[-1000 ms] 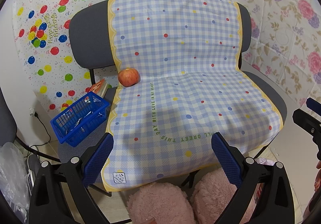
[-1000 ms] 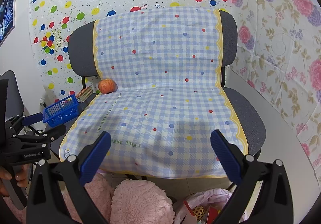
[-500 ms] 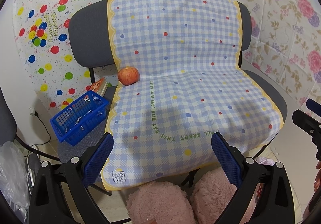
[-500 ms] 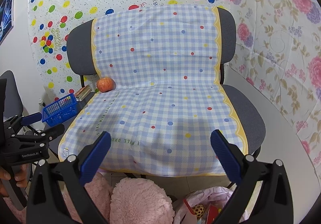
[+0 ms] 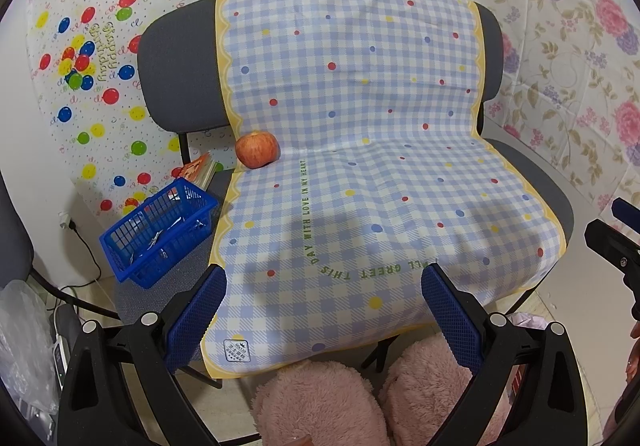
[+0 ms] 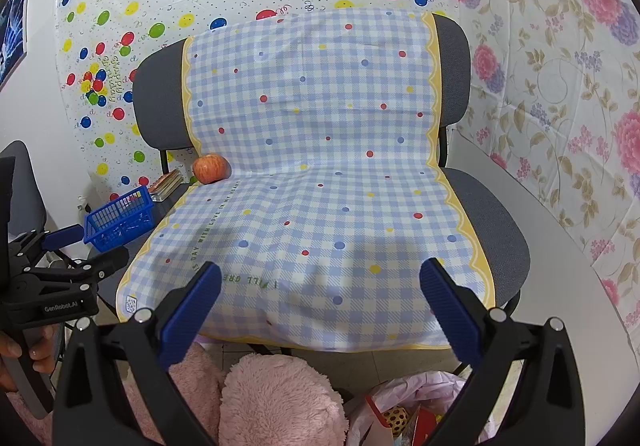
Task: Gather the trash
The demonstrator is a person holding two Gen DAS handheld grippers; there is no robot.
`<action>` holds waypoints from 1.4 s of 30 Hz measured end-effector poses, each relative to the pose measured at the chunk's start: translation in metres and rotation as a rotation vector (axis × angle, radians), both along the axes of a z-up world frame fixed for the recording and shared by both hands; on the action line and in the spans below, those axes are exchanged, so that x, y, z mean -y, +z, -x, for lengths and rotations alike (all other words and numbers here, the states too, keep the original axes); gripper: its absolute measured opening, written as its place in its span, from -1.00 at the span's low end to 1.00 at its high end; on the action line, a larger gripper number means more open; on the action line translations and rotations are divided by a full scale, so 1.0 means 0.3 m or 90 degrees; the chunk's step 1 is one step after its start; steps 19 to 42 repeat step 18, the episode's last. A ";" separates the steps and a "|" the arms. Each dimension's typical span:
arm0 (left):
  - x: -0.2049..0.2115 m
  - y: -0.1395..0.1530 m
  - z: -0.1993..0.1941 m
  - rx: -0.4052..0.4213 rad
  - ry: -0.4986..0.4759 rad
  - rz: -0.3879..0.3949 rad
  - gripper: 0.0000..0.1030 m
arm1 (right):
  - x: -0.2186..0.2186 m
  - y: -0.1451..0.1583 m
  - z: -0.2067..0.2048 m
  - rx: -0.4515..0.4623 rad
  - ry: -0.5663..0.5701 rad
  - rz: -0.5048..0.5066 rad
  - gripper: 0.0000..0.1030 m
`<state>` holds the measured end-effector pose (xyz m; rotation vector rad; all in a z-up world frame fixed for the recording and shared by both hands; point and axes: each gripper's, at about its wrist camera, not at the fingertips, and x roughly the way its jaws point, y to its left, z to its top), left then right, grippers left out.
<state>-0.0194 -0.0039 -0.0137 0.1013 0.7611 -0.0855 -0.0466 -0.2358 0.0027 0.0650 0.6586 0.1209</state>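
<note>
Left wrist view puts us low before a grey chair (image 5: 176,58) draped with a blue-and-white checked cloth (image 5: 360,134), and our left gripper (image 5: 324,306) stands with its blue pads spread wide and nothing between them. Ahead of it and to its left, an apple (image 5: 256,149) sits on the cloth at the crease where seat meets backrest, well apart from both pads. Further left and nearer, a blue basket (image 5: 158,232) rests beside the cloth's edge with a few pale scraps inside, though we cannot tell what they are. A small reddish packet (image 5: 198,170) lies just beyond the basket. Our right gripper (image 5: 618,242) shows here only as a black and blue tip at the right edge. Right wrist view gives us what the left one lacks: below our right gripper (image 6: 320,302), whose pads likewise stand wide apart and bare, a pinkish plastic bag (image 6: 404,406) lies open with colourful wrappers inside, and this is where the trash shows. The left view catches only a sliver of that bag behind its right finger. From the right side we also see the left gripper (image 6: 86,246) whole, held by a hand (image 6: 24,350) at the far left, with the basket (image 6: 120,218) just beyond it and the apple (image 6: 211,167) further ahead. Pink fluffy slippers (image 6: 276,402) sit under both grippers.
</note>
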 end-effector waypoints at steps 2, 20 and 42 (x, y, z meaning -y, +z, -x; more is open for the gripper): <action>0.000 -0.004 0.001 -0.001 0.000 0.000 0.88 | 0.000 0.000 -0.001 0.000 0.000 0.000 0.89; -0.011 -0.136 -0.131 -0.054 -0.003 -0.002 0.88 | 0.107 -0.170 -0.265 -0.057 -0.028 0.018 0.89; -0.011 -0.136 -0.131 -0.054 -0.003 -0.002 0.88 | 0.107 -0.170 -0.265 -0.057 -0.028 0.018 0.89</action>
